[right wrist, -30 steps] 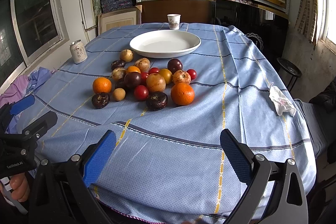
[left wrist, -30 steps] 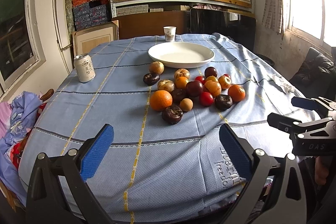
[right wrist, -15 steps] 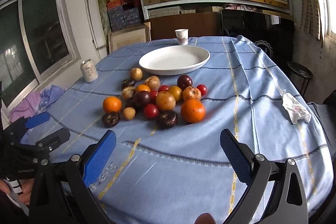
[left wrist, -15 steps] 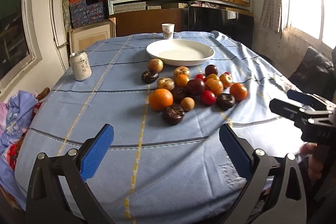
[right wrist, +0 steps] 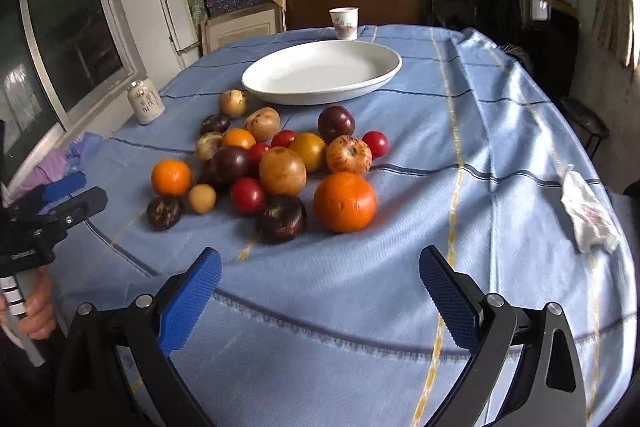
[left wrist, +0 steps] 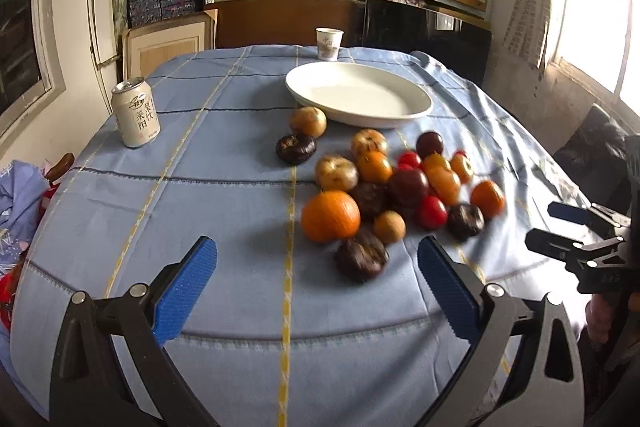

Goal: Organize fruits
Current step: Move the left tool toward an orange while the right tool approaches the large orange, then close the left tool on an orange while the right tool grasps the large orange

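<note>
A cluster of several fruits lies on the blue tablecloth [left wrist: 200,203]: oranges [left wrist: 330,215] [right wrist: 344,202], red tomatoes [right wrist: 247,195], dark purple fruits [left wrist: 361,260] [right wrist: 281,218] and tan ones [right wrist: 282,171]. A white oval plate [left wrist: 360,95] [right wrist: 322,71] sits empty just beyond them. My left gripper [left wrist: 316,283] is open and empty, short of the fruits. My right gripper [right wrist: 320,287] is open and empty, short of the big orange. Each gripper shows at the edge of the other's view: the right [left wrist: 576,239], the left [right wrist: 60,199].
A drink can [left wrist: 135,113] [right wrist: 145,101] stands at the left of the table. A paper cup [left wrist: 329,43] [right wrist: 344,23] stands behind the plate. A crumpled tissue [right wrist: 586,217] lies at the right edge. Shelves of boxes fill the back wall.
Both grippers have moved forward over the table toward the fruits, which now look larger and nearer. Both stay open and empty. The fruits have not moved.
</note>
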